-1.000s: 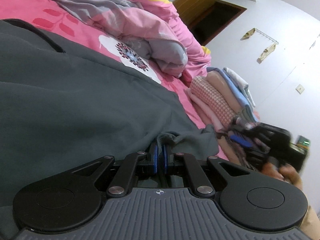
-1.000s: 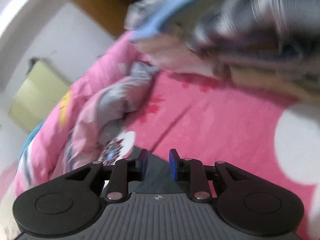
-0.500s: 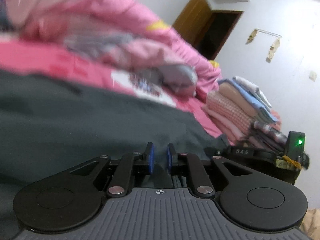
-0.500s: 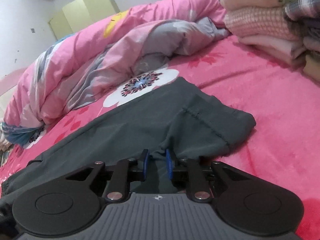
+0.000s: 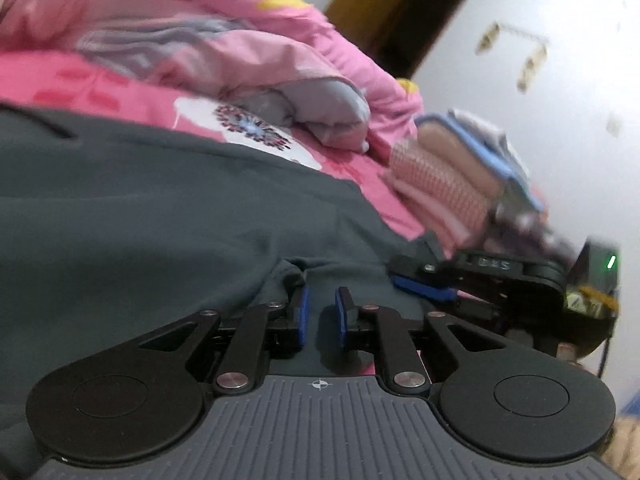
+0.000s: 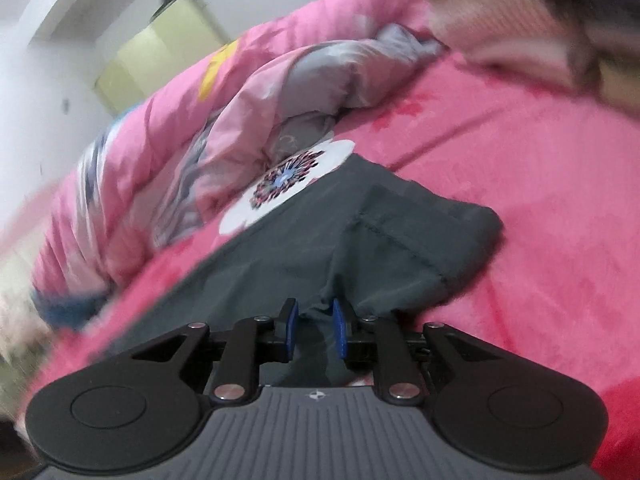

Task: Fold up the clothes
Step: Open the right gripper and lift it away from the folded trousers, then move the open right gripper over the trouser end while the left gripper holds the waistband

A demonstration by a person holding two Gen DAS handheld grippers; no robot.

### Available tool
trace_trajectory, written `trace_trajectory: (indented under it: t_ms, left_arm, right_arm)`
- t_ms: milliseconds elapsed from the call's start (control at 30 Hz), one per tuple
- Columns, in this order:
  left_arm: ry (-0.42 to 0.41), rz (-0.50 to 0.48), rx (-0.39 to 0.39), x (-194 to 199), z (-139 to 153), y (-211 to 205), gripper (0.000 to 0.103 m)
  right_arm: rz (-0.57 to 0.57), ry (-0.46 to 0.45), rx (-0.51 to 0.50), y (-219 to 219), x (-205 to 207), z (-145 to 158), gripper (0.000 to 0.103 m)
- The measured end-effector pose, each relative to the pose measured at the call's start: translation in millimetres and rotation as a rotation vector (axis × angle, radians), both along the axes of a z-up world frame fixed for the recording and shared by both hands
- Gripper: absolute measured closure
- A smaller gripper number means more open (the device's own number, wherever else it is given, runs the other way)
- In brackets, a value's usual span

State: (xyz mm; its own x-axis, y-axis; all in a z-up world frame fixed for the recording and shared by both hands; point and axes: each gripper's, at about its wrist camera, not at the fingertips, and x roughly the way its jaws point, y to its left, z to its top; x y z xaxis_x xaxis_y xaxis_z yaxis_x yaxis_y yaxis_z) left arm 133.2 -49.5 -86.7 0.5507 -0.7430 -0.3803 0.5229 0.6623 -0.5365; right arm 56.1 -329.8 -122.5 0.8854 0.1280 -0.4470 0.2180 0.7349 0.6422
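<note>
A dark grey garment (image 5: 160,208) lies spread over the pink bed sheet (image 6: 540,200). My left gripper (image 5: 320,316) rests low on its near edge. Its jaws are opening, the blue pads stand apart, and the cloth lies flat under the gap. A small fold puckers just left of the left pad. My right gripper (image 6: 314,328) is at the garment's hemmed end (image 6: 400,240). A gathered fold of that cloth runs in between its closing pads and is pinched there. In the left wrist view the right gripper (image 5: 424,286) sits close by on the right, at the cloth's edge.
A crumpled pink and grey quilt (image 5: 240,40) is heaped along the far side of the bed. A pile of folded clothes (image 5: 448,188) stands at the right, near the white wall. A dark doorway (image 5: 416,20) and a pale green cabinet (image 6: 160,60) lie beyond.
The left pads, shut on a fold of the grey cloth a second ago, now stand apart. The right gripper came down from above the bed onto the garment's end and closed on it.
</note>
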Motion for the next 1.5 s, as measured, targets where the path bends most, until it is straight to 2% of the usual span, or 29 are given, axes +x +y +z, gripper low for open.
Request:
trace_trajectory:
  t_ms: [100,167,267,467,567,633,733,767,867,933,967,1100,1200,1300,1400,1433,1500]
  left_arm:
    - [0.013,0.001,-0.025,1.4,-3.5,3.4,0.089]
    - [0.001,0.001,-0.009,-1.1,-2.6,1.4,0.089]
    - [0.002,0.001,-0.007,0.6,-1.3,2.2,0.089]
    - [0.011,0.001,-0.012,2.9,-1.1,1.6,0.089]
    - [0.021,0.001,-0.016,3.7,-1.2,2.4,0.089]
    - [0.027,0.002,-0.017,4.1,-1.2,2.7,0.089]
    - [0.036,0.001,-0.022,5.0,-1.1,3.0,0.088]
    - [0.040,0.000,-0.026,5.4,-1.2,3.4,0.088]
    - [0.061,-0.002,-0.042,7.8,-2.2,5.4,0.088]
    - [0.071,-0.003,-0.050,9.2,-2.6,6.4,0.088]
    - [0.073,-0.004,-0.049,9.5,-2.4,6.4,0.088]
    - [0.090,-0.003,-0.047,11.7,-0.9,6.2,0.088]
    - [0.091,-0.005,-0.041,11.9,-0.2,6.0,0.087]
    - [0.091,-0.006,-0.035,12.0,0.8,5.8,0.087]
    - [0.104,-0.007,-0.038,13.0,1.5,6.3,0.085]
    - [0.108,-0.007,-0.040,13.4,1.8,6.5,0.085]
    - [0.118,-0.007,-0.042,14.1,2.3,6.9,0.085]
  right_arm:
    - [-0.167,-0.048,0.277,-50.8,-19.8,-14.7,0.090]
    - [-0.239,-0.081,0.358,-66.7,-31.8,-20.7,0.092]
    - [-0.336,-0.133,0.449,-85.3,-49.5,-27.8,0.090]
    - [-0.384,-0.206,0.278,-71.9,-81.3,-1.8,0.083]
    - [-0.248,-0.206,0.216,-63.0,-87.4,11.0,0.073]
    - [-0.145,-0.134,0.212,-60.4,-81.2,13.1,0.071]
    - [-0.075,0.001,0.200,-65.0,-66.0,8.6,0.070]
    - [-0.059,0.047,0.210,-69.2,-60.2,4.8,0.074]
    - [-0.147,0.067,0.259,-86.8,-58.3,3.2,0.076]
    - [-0.242,0.056,0.184,-89.9,-65.3,15.2,0.075]
    - [-0.253,0.032,0.135,-85.6,-68.5,23.4,0.075]
    - [-0.082,-0.024,0.004,-49.1,-56.8,43.9,0.075]
    - [0.071,-0.036,-0.130,-10.3,-34.8,48.1,0.075]
    - [0.138,-0.033,-0.146,4.9,-9.6,38.0,0.075]
    - [0.070,0.014,-0.150,-5.4,0.8,22.1,0.078]
    - [0.039,0.024,-0.148,-10.4,0.3,17.5,0.086]
    - [-0.047,0.018,-0.107,-24.8,-10.8,14.6,0.088]
